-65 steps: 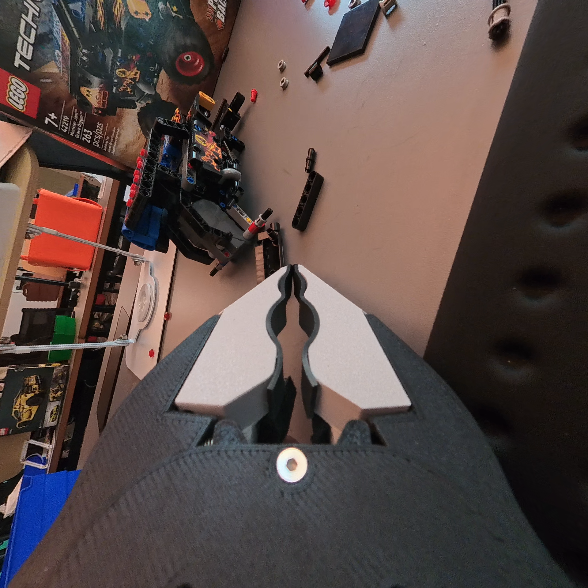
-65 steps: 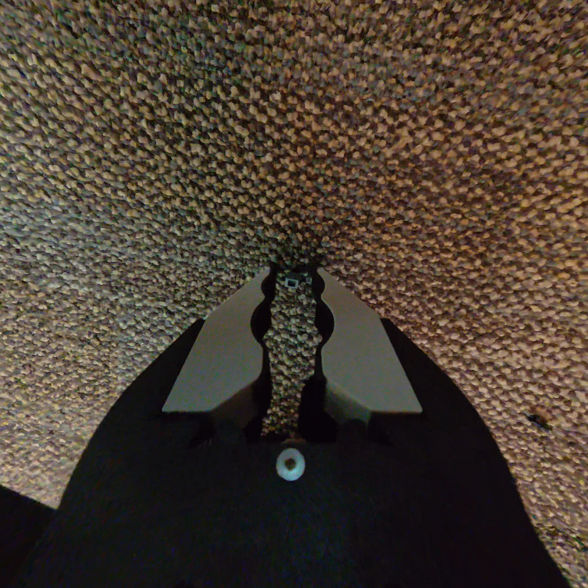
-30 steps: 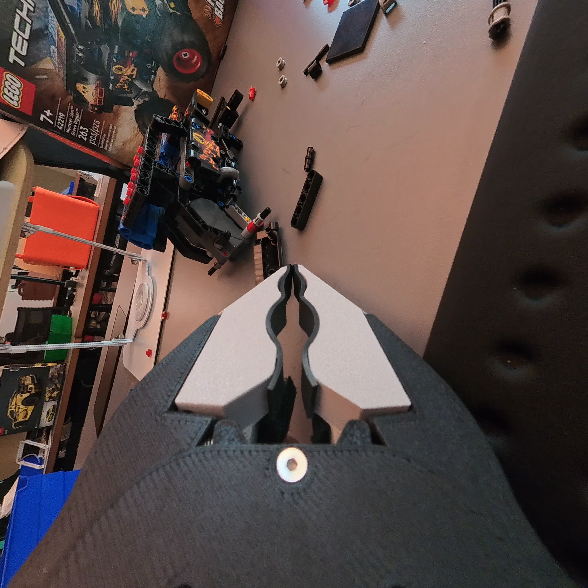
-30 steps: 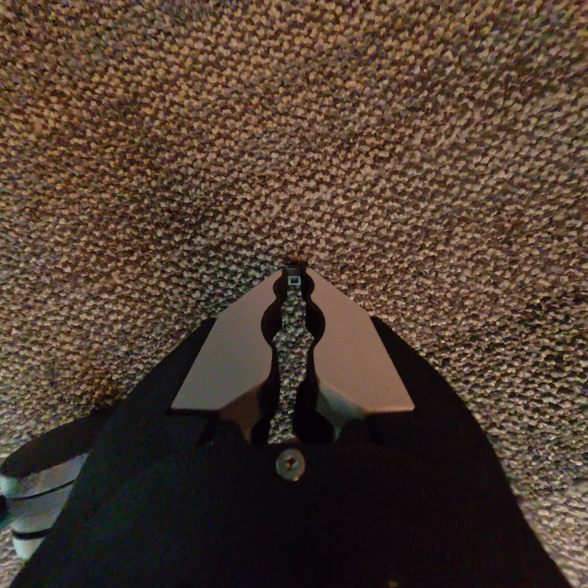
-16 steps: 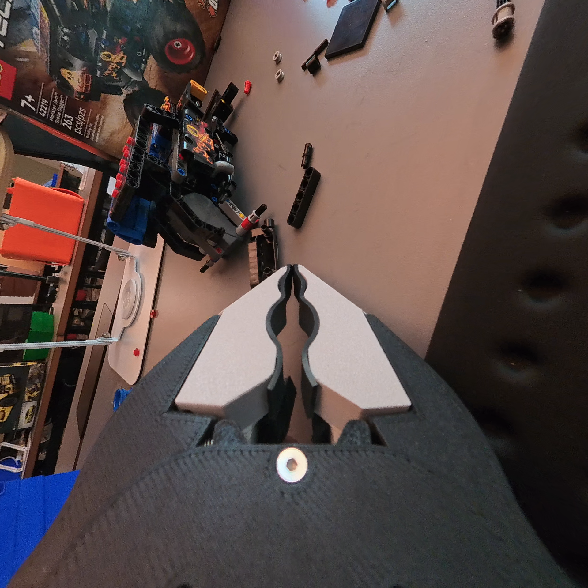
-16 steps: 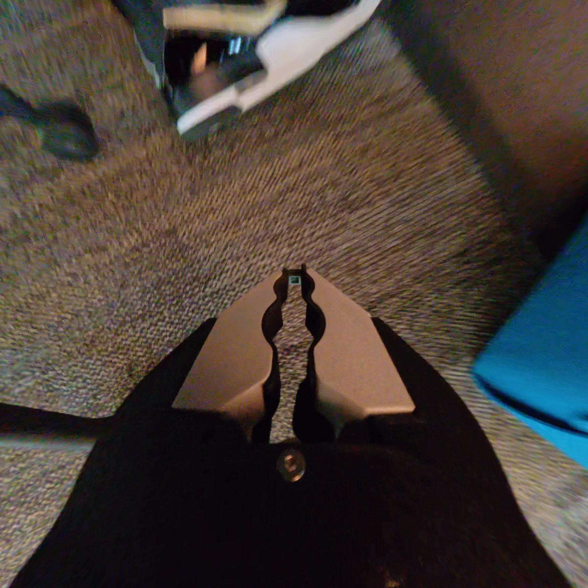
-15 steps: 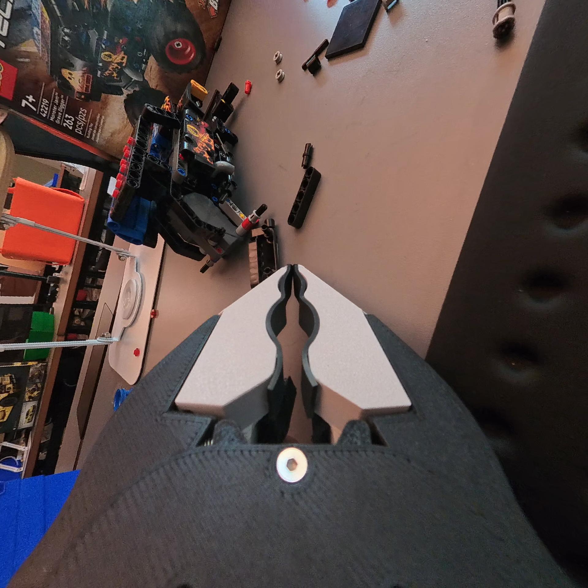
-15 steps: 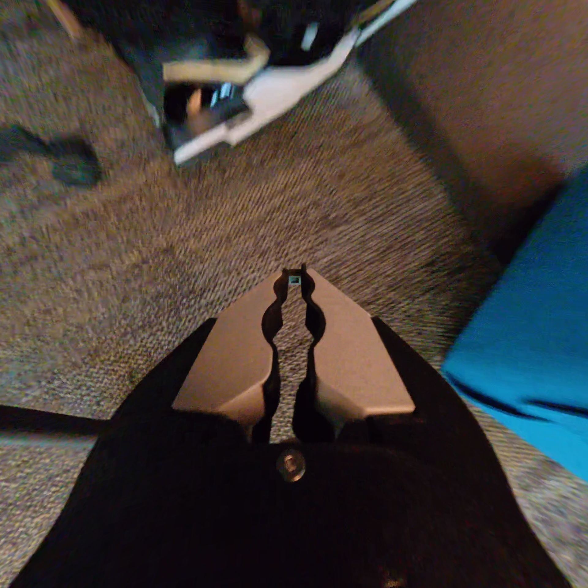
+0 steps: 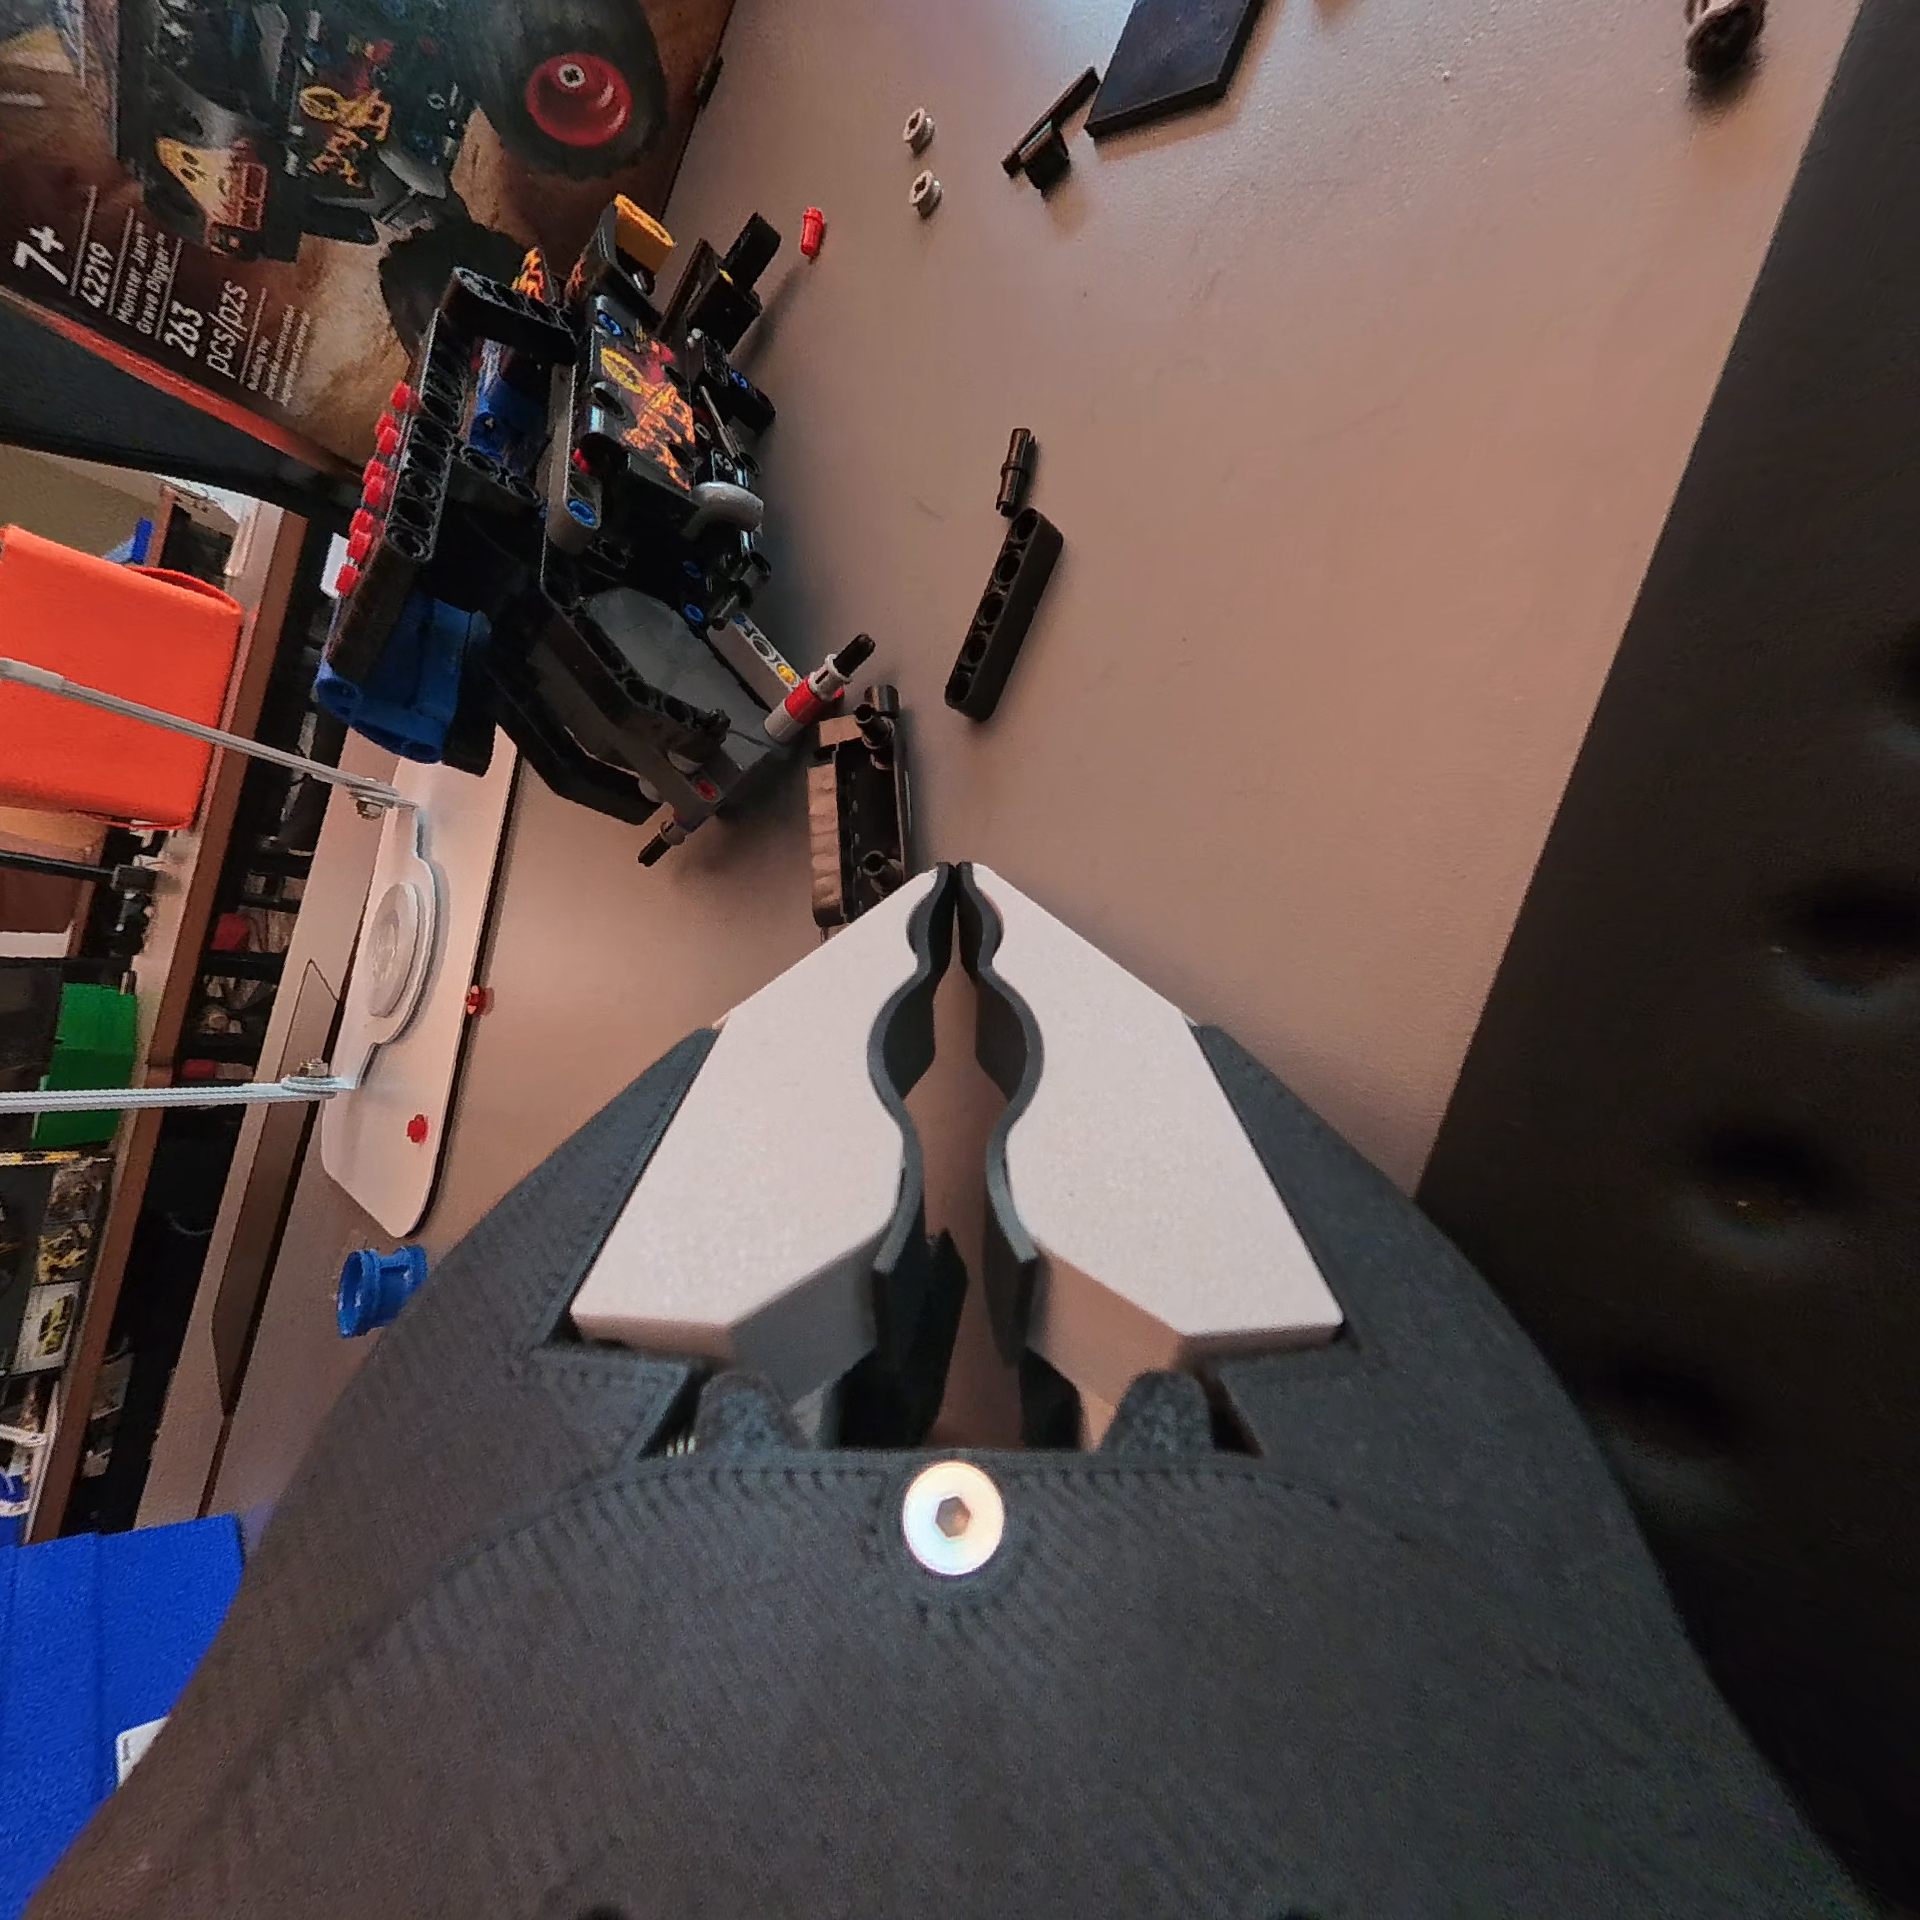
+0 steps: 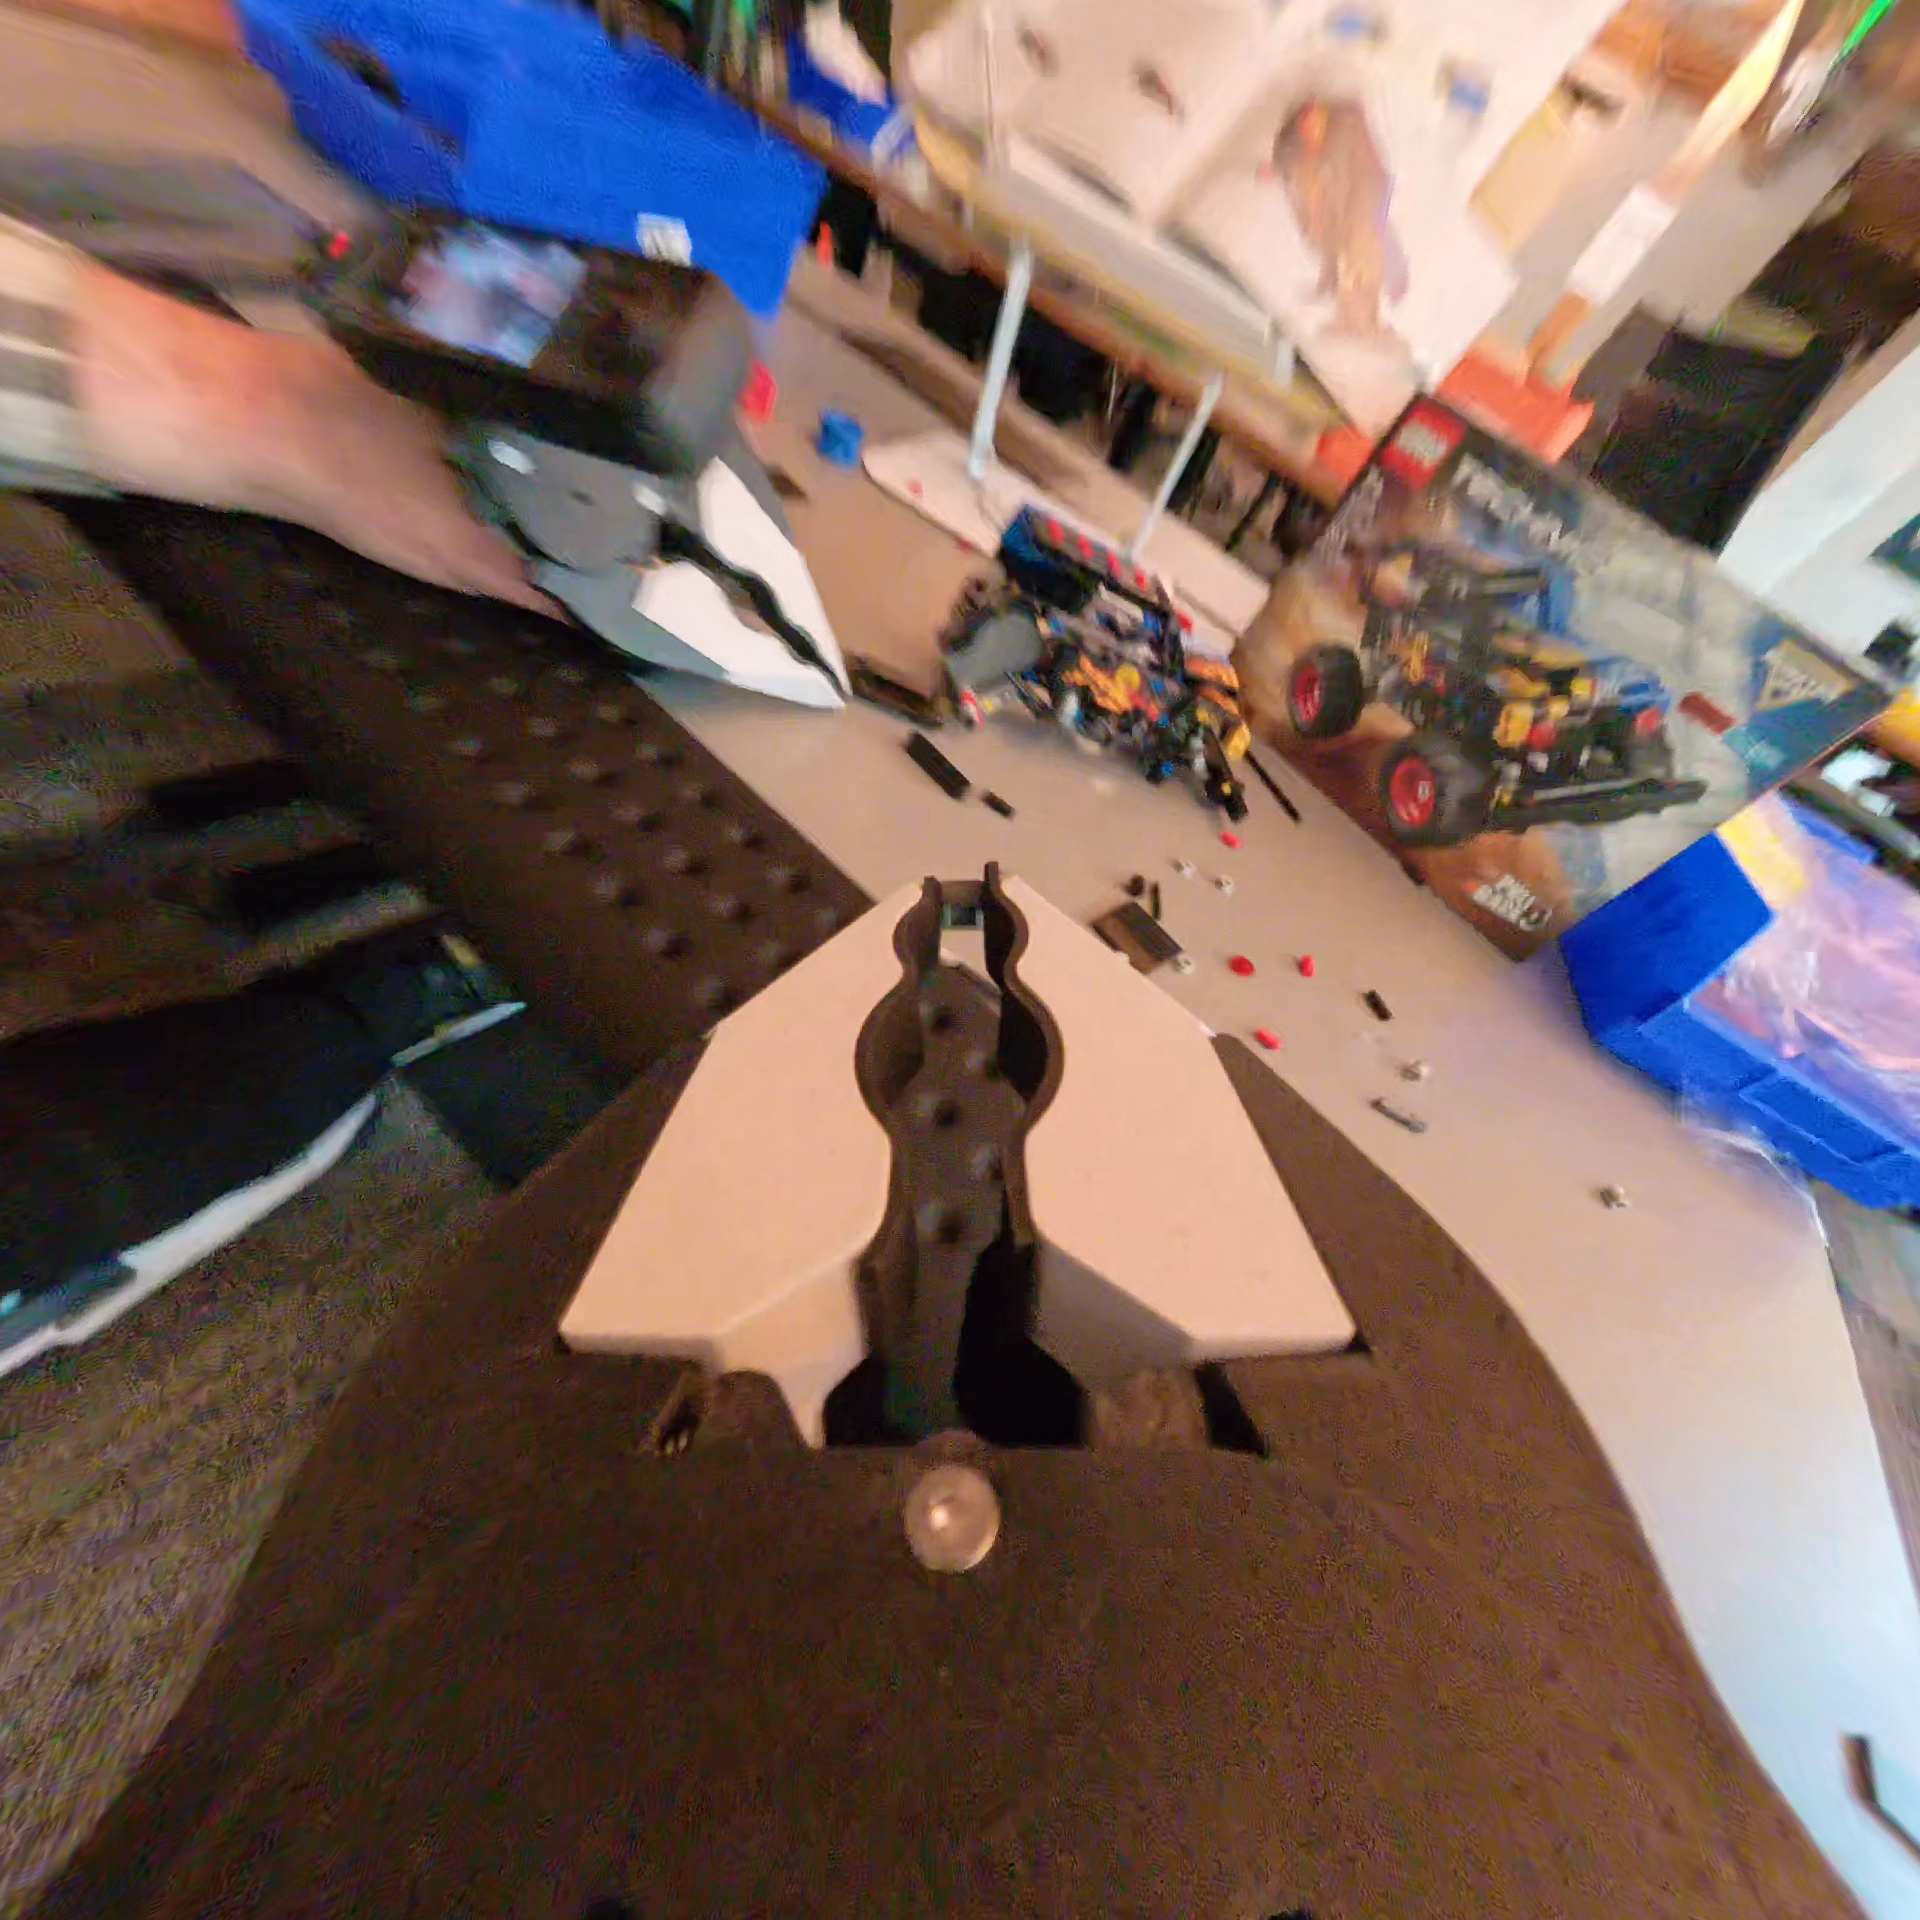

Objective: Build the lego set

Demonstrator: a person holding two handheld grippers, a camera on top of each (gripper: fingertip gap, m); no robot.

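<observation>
The partly built black, blue and orange truck model [image 9: 582,540] stands on the grey table [image 9: 1299,416], and it also shows in the right wrist view [image 10: 1101,665]. My left gripper [image 9: 954,878] is shut and empty, its tips just beside a black frame piece [image 9: 857,821]. A black beam [image 9: 1003,613] and a small black pin [image 9: 1013,473] lie ahead of it. My right gripper [image 10: 964,894] is shut on a small grey piece [image 10: 961,914] and hovers over the black mat [image 10: 623,831] at the table's near edge. The left gripper [image 10: 727,613] shows in that view, held by a hand.
The set's box [image 10: 1507,707] stands behind the model. A blue bin [image 10: 1766,987] is at the right. Red pins [image 10: 1242,966] and small grey and black parts lie scattered. A white stand base [image 9: 384,987] and blue piece [image 9: 374,1288] lie left. A shoe [image 10: 208,1195] rests on carpet.
My right gripper closed on the small grey piece on the carpet, then swung up from the floor to the table's edge. My left gripper has only drifted slightly.
</observation>
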